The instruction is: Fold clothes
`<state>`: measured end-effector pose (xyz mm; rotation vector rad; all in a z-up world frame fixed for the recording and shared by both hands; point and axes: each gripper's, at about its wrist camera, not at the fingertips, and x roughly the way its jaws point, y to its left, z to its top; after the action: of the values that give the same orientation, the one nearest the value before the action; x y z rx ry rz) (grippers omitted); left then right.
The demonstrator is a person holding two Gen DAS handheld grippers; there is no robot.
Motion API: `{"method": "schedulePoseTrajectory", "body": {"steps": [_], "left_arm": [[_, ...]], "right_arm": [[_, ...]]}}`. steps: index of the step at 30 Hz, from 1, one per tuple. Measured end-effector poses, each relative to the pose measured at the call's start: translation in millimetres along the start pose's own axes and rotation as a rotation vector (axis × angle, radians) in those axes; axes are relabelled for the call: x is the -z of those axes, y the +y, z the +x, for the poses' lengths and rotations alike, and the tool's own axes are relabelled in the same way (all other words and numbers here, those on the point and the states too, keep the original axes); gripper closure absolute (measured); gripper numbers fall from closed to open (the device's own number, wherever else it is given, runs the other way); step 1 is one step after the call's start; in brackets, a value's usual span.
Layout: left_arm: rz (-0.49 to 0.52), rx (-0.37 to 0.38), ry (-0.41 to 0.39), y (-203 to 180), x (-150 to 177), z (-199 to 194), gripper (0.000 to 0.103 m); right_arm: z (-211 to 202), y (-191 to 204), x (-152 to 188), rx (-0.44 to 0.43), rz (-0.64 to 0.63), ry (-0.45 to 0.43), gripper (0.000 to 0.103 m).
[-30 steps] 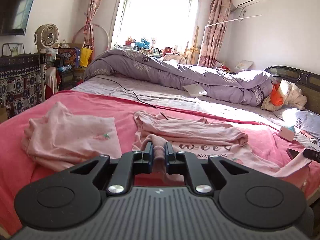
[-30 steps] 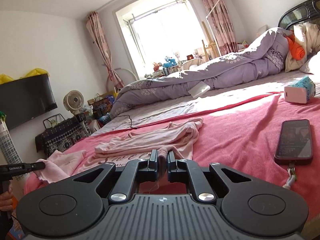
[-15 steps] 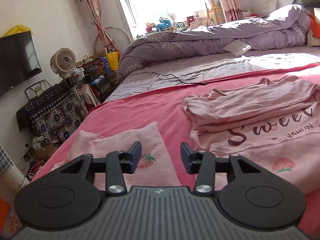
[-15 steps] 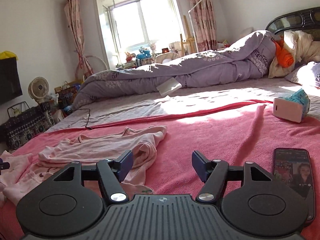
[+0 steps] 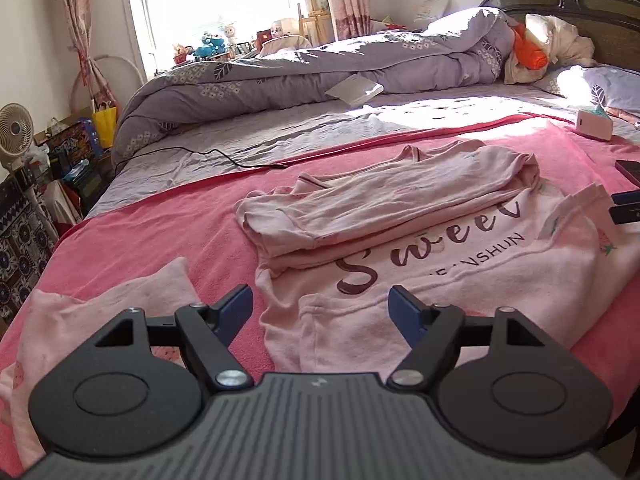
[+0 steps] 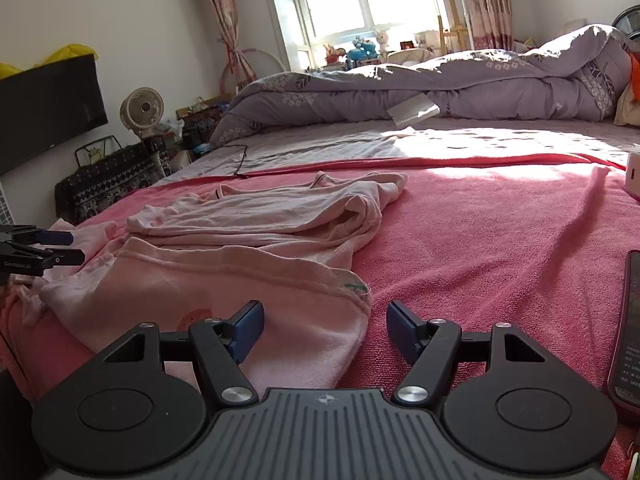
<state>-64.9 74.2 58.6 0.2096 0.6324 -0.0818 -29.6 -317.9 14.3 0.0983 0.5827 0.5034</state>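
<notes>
**On the bed: both grippers spread over the pink shirt**

On the pink blanket (image 5: 152,232) ahead of the left gripper (image 5: 320,314) lay the pink shirt (image 5: 460,276), printed "Sweet", with its upper part folded down over the chest in a flat band. Left gripper was spread wide, nothing between its blue pads (image 5: 236,312); the shirt's near hem sat right under the gap. Just left of that gripper was a second pink garment (image 5: 100,320), already folded, apart from the shirt.

Right gripper (image 6: 324,328) was also spread wide, empty. Shirt's near corner (image 6: 224,292) lay below and left of its gap, edge turned over, a green print mark at the fold. Cannot tell if either gripper touched the cloth. Phone (image 6: 628,328) lay on the blanket at the far right of the right gripper. Beyond both, a rolled purple duvet (image 5: 320,76) across the bed, well apart from the shirt. White-pink box (image 5: 594,122) far right, near the pillow (image 5: 604,86). Black cable (image 5: 208,156) ran across the grey sheet beyond the blanket edge.
</notes>
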Motion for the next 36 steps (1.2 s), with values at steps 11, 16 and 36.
{"method": "schedulePoseTrajectory", "body": {"steps": [11, 16, 36], "left_arm": [[-0.099, 0.051, 0.143, -2.5, 1.2, 35.1, 0.049], [-0.113, 0.051, 0.148, -0.8, 4.1, 38.2, 0.044], [-0.096, 0.12, 0.085, -1.6, 2.9, 31.5, 0.051]], "right_arm": [[14.6, 9.8, 3.4, 0.015, -0.047, 0.019, 0.023], [22.8, 16.2, 4.3, 0.02, -0.076, 0.024, 0.0], [19.7, -2.0, 0.3, -0.004, 0.099, -0.015, 0.023]]}}
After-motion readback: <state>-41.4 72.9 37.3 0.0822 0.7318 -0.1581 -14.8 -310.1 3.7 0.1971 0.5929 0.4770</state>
